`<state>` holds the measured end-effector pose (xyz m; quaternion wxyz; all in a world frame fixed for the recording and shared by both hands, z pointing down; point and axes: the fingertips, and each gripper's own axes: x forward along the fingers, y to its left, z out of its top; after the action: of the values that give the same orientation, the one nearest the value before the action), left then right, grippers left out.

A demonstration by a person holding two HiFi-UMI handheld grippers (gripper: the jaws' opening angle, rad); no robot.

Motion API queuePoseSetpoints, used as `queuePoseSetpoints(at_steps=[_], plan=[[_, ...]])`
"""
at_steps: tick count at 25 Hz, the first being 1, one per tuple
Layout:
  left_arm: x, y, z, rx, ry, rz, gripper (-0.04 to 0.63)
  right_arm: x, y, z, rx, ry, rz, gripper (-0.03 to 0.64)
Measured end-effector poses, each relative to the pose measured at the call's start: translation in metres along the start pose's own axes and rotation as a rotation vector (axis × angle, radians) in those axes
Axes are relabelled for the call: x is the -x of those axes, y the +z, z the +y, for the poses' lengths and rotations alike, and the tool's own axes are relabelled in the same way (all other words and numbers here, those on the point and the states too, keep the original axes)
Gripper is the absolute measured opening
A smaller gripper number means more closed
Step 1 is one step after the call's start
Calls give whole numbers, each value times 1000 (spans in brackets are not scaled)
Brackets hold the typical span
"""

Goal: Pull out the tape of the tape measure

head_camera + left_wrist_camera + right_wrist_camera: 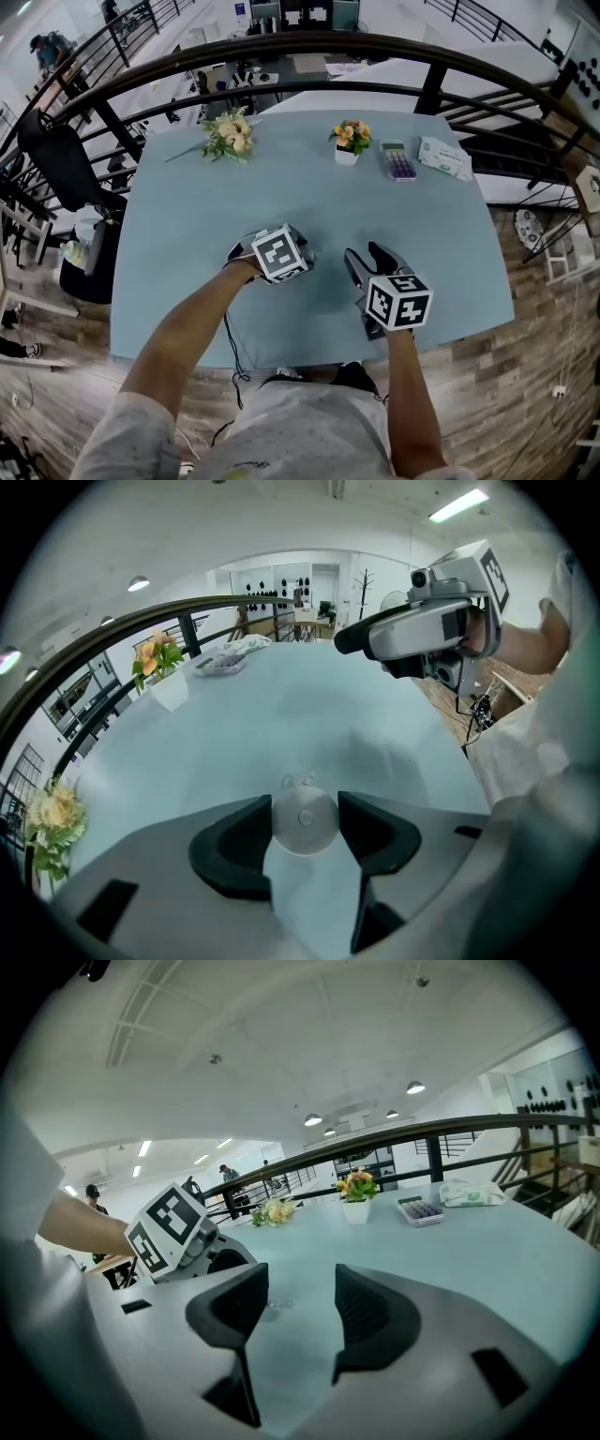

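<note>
Over the blue table [281,197] | my left gripper [305,817] pinches a white tape measure [303,825] | my right gripper [300,1309], at 3 o'clock, jaws spread, empty.

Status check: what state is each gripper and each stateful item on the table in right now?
Left gripper: shut on the tape measure.
Tape measure: gripped at its sides, no tape drawn out.
Right gripper: open, holding nothing.
Potted flowers: upright.
Bouquet: lying on its side.
Tissue pack: lying flat.
</note>
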<state>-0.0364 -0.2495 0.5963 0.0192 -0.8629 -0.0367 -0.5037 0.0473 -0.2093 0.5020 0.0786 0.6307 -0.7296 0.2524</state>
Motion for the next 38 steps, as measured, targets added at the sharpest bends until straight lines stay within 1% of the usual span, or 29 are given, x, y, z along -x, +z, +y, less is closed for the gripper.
queuePoseSetpoints(at_steps=[9,13,19,23,26,31,38], plan=[[36,14,-2,41,74,-22,221,-1,18,7,-5,80,-16,207],[56,21,1,65,113,-46,222,-3,29,10,-10,123,-29,207],[87,34,4,66,176,-57,222,-7,41,15,-12,188,-29,207],[102,41,7,94,205,-73,222,-10,49,20,-25,237,-34,207],[112,50,9,111,227,-89,222,-12,54,24,-52,282,-38,207],[120,62,6,109,246,-93,222,-14,55,30,-118,341,-39,207],[124,73,6,112,263,-92,222,-20,59,34,-250,422,-44,207]])
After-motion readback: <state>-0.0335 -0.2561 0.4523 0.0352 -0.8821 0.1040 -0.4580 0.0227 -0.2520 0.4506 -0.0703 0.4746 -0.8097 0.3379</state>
